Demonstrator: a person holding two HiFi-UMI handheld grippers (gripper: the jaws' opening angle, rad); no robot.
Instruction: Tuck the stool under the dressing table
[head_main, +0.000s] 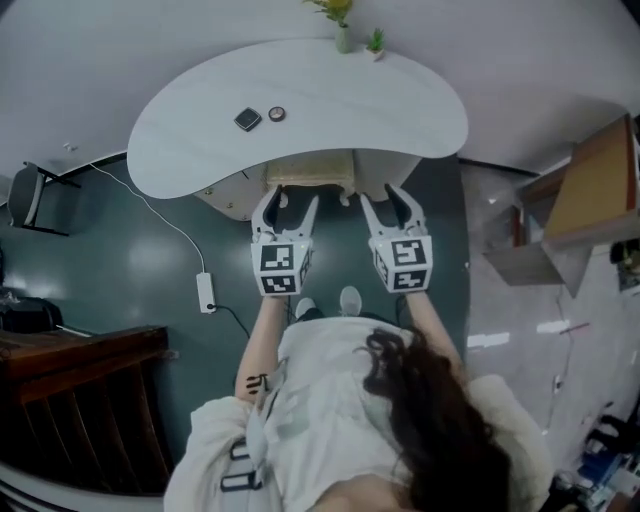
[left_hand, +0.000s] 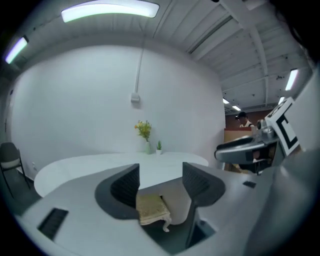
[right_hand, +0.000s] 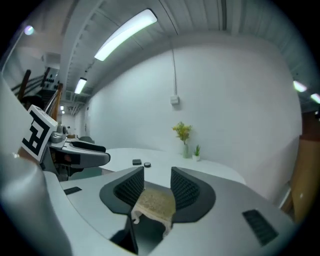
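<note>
Head view gives you the whole layout. The white, kidney-shaped table (head_main: 200, 150) stands against the pale wall on a teal floor (head_main: 120, 260). The low stool (head_main: 310, 172), with a beige cushioned seat and pale curved legs, sits beneath the table's inner curve. Only the near strip of its seat shows past the edge, so the tucking looks all but done and what remains is a check.

Your left hand-held gripper (head_main: 287, 200) and right hand-held gripper (head_main: 387, 198) hover side by side on your side of the stool, both aimed at the table. In the left gripper view the jaws stand wide apart; in the right gripper view they are spread less widely. In each, the seat shows through the gap beyond the jaws and no pad presses on it, so both are empty.

Smaller things sit on the tabletop, well apart from your work. A vase of yellow flowers (head_main: 341, 30) and a small green pot plant (head_main: 376, 42) stand at the back edge, with a dark square object (head_main: 248, 119) and a small round object (head_main: 277, 114) nearer.

If you judge the seat should go deeper, lower both grippers to its near edge. Push evenly toward the wall so the stool runs straight and its legs miss the table's base.
</note>
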